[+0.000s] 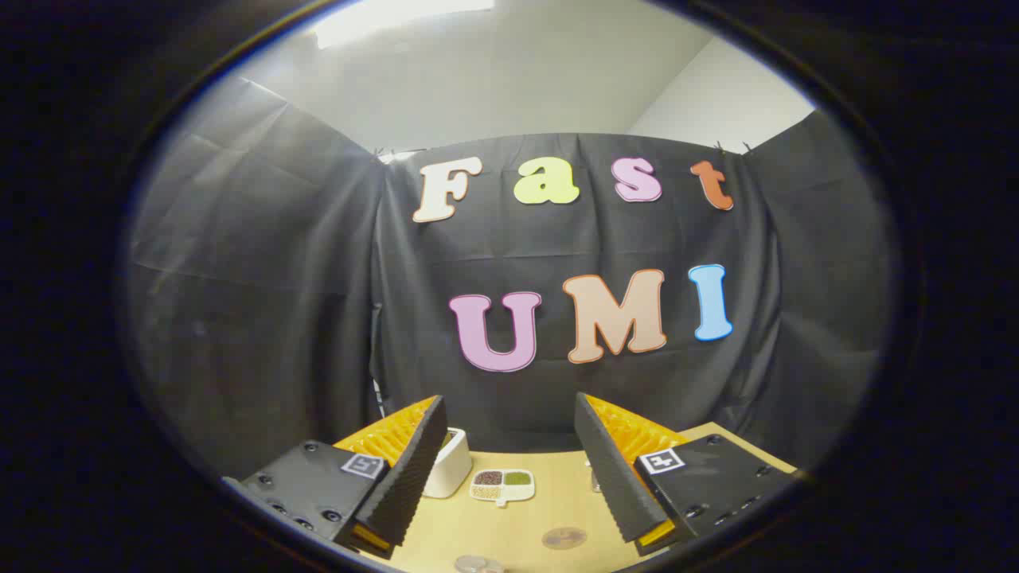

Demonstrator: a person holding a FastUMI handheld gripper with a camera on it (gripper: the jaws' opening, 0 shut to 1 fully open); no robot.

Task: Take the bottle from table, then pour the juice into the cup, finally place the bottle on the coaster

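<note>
Coaster point(564, 539) between open claw point(509, 477) fingers

- The white cup point(447, 473) stands half hidden behind the left finger point(410, 469).
- A small clear thing point(595, 480) peeks from behind the right finger point(613, 473), too hidden to name.
- A round disc point(478, 564) is cut off by the bottom edge.

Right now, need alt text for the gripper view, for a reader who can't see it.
The gripper is raised with its fingers open and empty above a wooden table. Beyond them sit a white container and a small divided dish; a round coaster lies between them on the table, the booth wall behind.
</note>
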